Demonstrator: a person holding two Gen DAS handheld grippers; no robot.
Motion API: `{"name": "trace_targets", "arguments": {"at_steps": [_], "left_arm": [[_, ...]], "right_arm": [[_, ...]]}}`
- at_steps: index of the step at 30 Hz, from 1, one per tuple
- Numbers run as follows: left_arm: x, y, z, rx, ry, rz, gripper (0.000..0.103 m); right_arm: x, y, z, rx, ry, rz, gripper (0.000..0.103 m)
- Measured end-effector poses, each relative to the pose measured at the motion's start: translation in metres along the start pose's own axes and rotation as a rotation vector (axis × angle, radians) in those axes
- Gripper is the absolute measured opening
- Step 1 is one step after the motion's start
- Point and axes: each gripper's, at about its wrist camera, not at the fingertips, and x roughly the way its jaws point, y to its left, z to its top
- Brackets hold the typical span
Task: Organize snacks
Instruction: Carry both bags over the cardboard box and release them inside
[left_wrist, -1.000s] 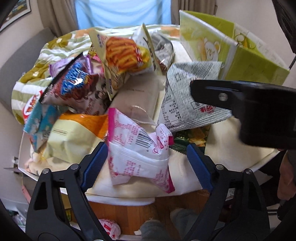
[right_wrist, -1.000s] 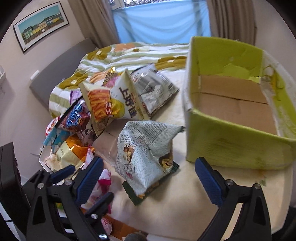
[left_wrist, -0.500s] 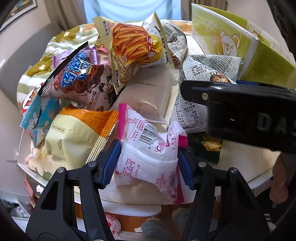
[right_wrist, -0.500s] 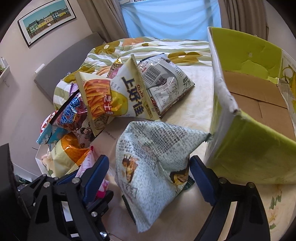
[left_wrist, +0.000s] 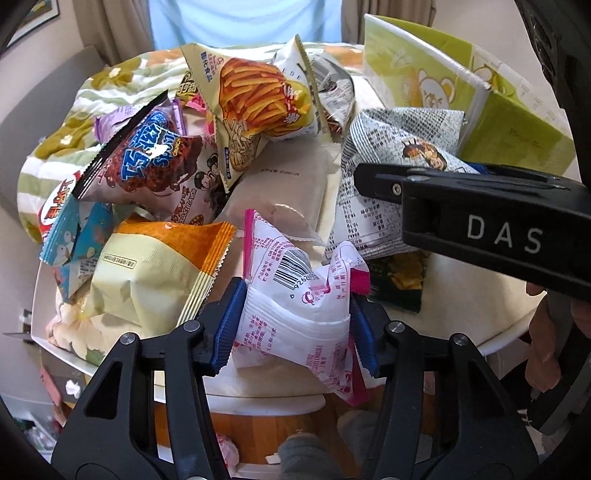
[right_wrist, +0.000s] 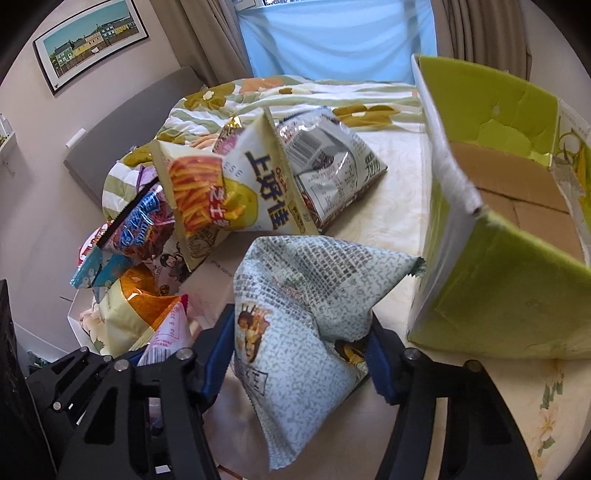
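Observation:
In the left wrist view, a pink and white snack bag (left_wrist: 295, 295) with a barcode lies at the table's near edge. My left gripper (left_wrist: 295, 328) is shut on it, with both blue pads pressed into its sides. In the right wrist view, a pale grey printed snack bag (right_wrist: 314, 288) stands puffed up in front of the green box (right_wrist: 498, 288). My right gripper (right_wrist: 301, 358) is closing on this bag. Its pads touch both sides and crease the foil. The box is open, with bare cardboard showing inside.
A heap of snack bags covers the left of the table (right_wrist: 388, 177): a fries bag (right_wrist: 221, 195), a silver bag (right_wrist: 332, 166), an orange and cream bag (left_wrist: 147, 273) and a chocolate snack bag (left_wrist: 147, 166). A bed with a flowered quilt (right_wrist: 314, 88) lies behind.
Both grippers went from wide open to closed around their bags. The left pads now pinch the pink bag, and the right pads have come in against the grey bag.

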Motion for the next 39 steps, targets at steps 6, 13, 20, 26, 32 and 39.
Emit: {"name": "trace_targets", "arguments": {"at_steps": [6,13,20,26,32,39], "left_arm": [[-0.024,0.005,0.005,0.018,-0.027,-0.044,0.049],[-0.063,0.014,0.02,0.053,-0.093,-0.092,0.049],[-0.105,0.018,0.071,0.098,-0.191,-0.148,0.049],[-0.125,-0.01,0.128,0.145,-0.247,-0.175,0.049],[-0.106,-0.052,0.192,0.113,-0.238,-0.213,0.049],[-0.062,-0.114,0.259,0.065,-0.193,-0.24,0.049]], "right_arm": [[-0.026,0.014,0.007,-0.013,-0.049,-0.036,0.058],[-0.07,0.031,0.03,-0.01,-0.132,-0.078,0.058],[-0.125,0.026,0.058,0.054,-0.198,-0.105,0.058],[-0.156,-0.015,0.079,0.112,-0.22,-0.136,0.058],[-0.169,-0.077,0.096,0.135,-0.23,-0.146,0.058],[-0.161,-0.152,0.123,0.163,-0.192,-0.139,0.058]]}}
